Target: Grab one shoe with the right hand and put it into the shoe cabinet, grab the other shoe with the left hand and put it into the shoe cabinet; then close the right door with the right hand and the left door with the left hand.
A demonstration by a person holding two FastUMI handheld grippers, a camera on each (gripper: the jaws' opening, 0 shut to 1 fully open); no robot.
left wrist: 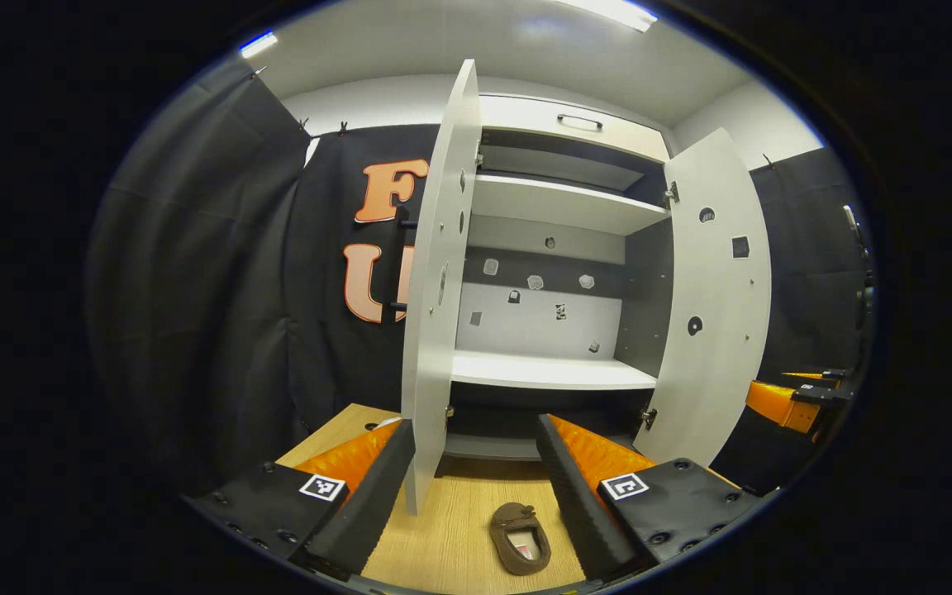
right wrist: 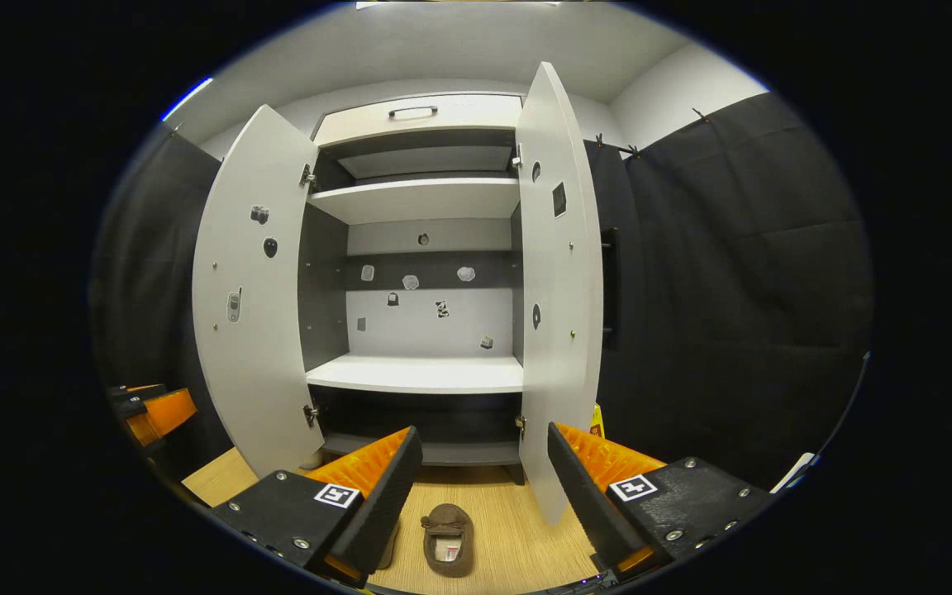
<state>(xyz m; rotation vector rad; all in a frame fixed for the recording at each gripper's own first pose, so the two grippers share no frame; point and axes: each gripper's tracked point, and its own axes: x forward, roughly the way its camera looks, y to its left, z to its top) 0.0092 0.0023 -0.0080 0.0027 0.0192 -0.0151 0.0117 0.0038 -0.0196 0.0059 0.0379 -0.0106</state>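
Note:
A brown slip-on shoe (left wrist: 520,537) lies on the wooden floor (left wrist: 443,545) before the shoe cabinet (left wrist: 554,372), low between the fingers of my open left gripper (left wrist: 476,430). Both cabinet doors stand wide open, the left door (left wrist: 435,289) edge-on and the right door (left wrist: 716,297) swung outward. In the right gripper view a brown shoe (right wrist: 448,541) rests on the floor beneath my open right gripper (right wrist: 484,436), and a sliver of something brown (right wrist: 390,541) peeks out beside the left finger. Neither gripper holds anything. The cabinet shelves (right wrist: 418,373) are bare.
My right gripper (left wrist: 798,401) appears far right in the left gripper view, and my left gripper (right wrist: 149,413) far left in the right gripper view. A drawer with a handle (right wrist: 414,111) tops the cabinet. Black cloth walls close in both sides.

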